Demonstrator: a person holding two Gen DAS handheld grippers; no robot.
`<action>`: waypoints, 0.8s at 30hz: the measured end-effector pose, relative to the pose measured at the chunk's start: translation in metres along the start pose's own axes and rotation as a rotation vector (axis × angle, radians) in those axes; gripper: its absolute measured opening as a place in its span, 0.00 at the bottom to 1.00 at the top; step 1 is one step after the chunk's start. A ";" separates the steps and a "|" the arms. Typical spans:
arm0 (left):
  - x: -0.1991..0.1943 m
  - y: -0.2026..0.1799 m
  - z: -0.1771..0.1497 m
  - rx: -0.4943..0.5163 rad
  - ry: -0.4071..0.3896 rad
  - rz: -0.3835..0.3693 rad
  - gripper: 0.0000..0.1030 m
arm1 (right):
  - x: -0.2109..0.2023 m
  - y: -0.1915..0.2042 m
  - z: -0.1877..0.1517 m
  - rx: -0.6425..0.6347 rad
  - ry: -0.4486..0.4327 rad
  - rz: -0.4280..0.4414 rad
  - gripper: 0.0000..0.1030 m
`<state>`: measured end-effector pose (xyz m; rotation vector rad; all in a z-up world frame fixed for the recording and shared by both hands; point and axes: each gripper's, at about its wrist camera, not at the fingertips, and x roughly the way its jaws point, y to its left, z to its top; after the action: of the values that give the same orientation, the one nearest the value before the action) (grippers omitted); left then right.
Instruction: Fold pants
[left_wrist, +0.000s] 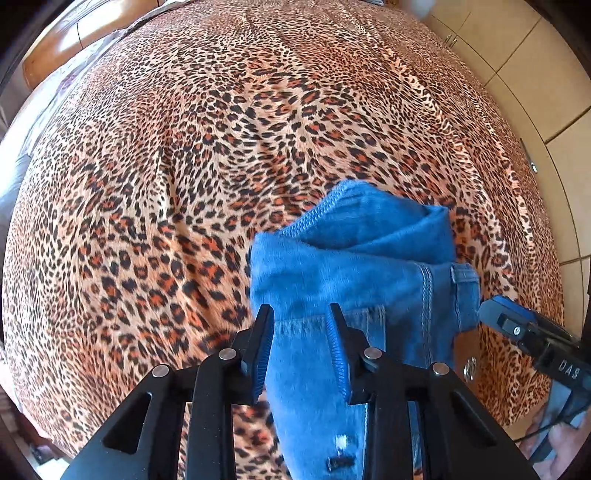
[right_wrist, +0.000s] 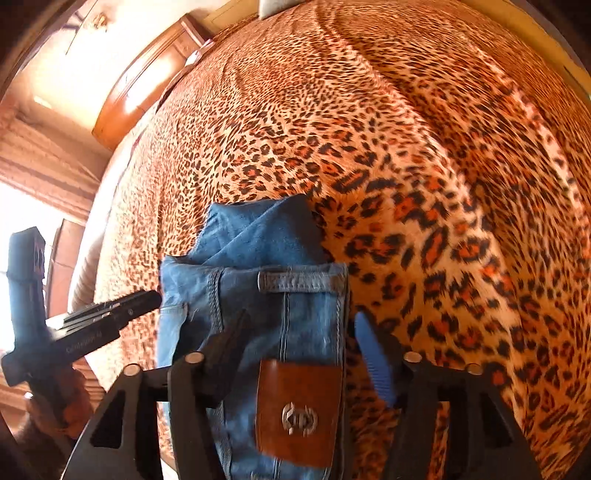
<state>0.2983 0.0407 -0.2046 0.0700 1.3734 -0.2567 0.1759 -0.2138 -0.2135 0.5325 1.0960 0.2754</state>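
Observation:
Blue denim pants (left_wrist: 354, 266) are bunched above a leopard-print bed. My left gripper (left_wrist: 301, 314) has its jaws around a thick fold of the denim, which hangs between the fingers (left_wrist: 264, 339). In the right wrist view the waistband (right_wrist: 295, 314) with a belt loop and a brown leather patch (right_wrist: 299, 410) lies between the jaws of my right gripper (right_wrist: 299, 321). The jaws stand fairly wide, and the right blue pad (right_wrist: 373, 354) sits just off the cloth edge. The right gripper also shows in the left wrist view (left_wrist: 498, 314) at the waistband edge, and the left gripper shows in the right wrist view (right_wrist: 147, 299).
The leopard-print bedspread (left_wrist: 221, 147) covers the whole bed. A wooden headboard (right_wrist: 140, 85) stands at the far left. Tiled floor (left_wrist: 535, 74) runs along the bed's right side.

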 end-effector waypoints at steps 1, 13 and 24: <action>-0.001 0.000 -0.002 0.001 0.005 0.000 0.28 | -0.002 -0.004 -0.002 0.018 -0.001 0.008 0.61; -0.018 0.007 -0.001 0.002 0.004 0.042 0.28 | -0.023 -0.018 -0.023 0.113 0.009 0.039 0.66; 0.025 0.051 0.015 -0.235 0.176 -0.034 0.49 | 0.030 -0.002 0.008 0.094 0.043 0.055 0.58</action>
<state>0.3282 0.0836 -0.2312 -0.1291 1.5725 -0.1182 0.1962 -0.2035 -0.2353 0.6440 1.1408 0.2854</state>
